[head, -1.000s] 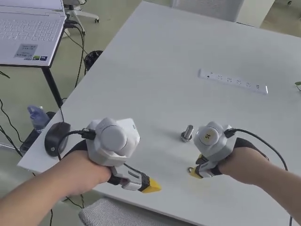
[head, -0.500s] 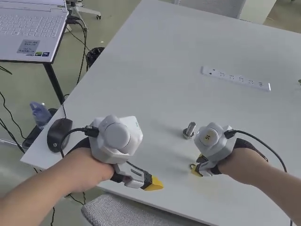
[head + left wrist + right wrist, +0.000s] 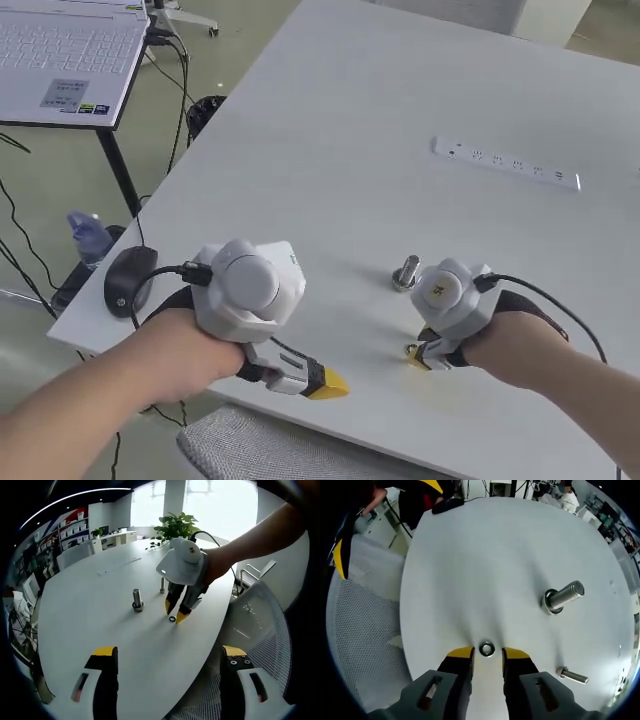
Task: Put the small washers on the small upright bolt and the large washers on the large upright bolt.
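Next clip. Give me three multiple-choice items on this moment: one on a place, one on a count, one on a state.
1. Where is the loose washer? A on the large bolt; B on the table between the right gripper's jaw tips; C on the small bolt.
2. How many bolts stand upright on the table? A one; B two; C three.
3. How is the left gripper? A open and empty; B shut on a washer; C shut on a bolt.
Key: B, the right gripper view shows it lying flat between the yellow tips; B, one large and one small; A, its jaws stand wide apart with nothing between.
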{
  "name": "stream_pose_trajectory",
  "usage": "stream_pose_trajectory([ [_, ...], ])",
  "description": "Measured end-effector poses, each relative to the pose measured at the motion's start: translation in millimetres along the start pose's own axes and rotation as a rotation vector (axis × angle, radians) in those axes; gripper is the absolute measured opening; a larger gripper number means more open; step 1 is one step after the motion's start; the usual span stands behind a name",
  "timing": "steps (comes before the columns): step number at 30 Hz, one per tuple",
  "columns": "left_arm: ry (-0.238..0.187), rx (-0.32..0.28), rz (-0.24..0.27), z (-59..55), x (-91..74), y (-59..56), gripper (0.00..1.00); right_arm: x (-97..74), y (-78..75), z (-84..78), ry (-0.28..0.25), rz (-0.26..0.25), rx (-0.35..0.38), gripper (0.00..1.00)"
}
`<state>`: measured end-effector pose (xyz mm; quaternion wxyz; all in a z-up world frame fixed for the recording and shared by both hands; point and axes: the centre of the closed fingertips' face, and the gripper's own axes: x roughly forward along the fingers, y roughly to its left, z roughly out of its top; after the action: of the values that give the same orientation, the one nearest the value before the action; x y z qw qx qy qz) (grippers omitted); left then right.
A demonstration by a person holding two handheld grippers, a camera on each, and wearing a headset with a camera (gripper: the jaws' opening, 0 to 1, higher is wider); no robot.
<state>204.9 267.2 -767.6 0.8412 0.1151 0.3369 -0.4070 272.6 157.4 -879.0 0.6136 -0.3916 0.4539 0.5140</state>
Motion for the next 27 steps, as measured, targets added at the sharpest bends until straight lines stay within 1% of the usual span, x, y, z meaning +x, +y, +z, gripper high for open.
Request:
stream_pose_trajectory([
  [4,-0.004,0.001,0.000,0.6,0.3,-0.9,0.83,0.0,-0.3,-0.3,0.004,0.000,0.005,0.22],
  [8,-0.003,0.000,-0.001,0.7,1.0,-1.4,0.83,-0.2,-0.6,-0.7,0.011,-0.004,0.004,0.18],
  [13,-0.001,0.004,-0.003,0.5,1.5,-2.1,0.83,-0.5,-0.8,-0.8,0.007,-0.009,0.007,0.15],
  [19,-0.002,0.001,0.004,0.2,0.8,-0.6,0.83,-0.4,-0.7,-0.8,0.017,-0.009,0.010,0.14],
  [21,-0.003,0.000,0.004,0.2,0.6,-1.0,0.83,-0.4,-1.3,-1.0,0.026,-0.011,-0.005,0.13],
  [25,-0.002,0.001,0.004,-0.5,0.6,-2.3,0.83,0.1,-1.9,0.2,0.047,-0.006,0.013,0.13],
  [27,-0.001,0.002,0.005,-0.7,0.3,-2.7,0.83,0.3,-1.3,0.1,0.062,-0.005,0.002,0.13],
])
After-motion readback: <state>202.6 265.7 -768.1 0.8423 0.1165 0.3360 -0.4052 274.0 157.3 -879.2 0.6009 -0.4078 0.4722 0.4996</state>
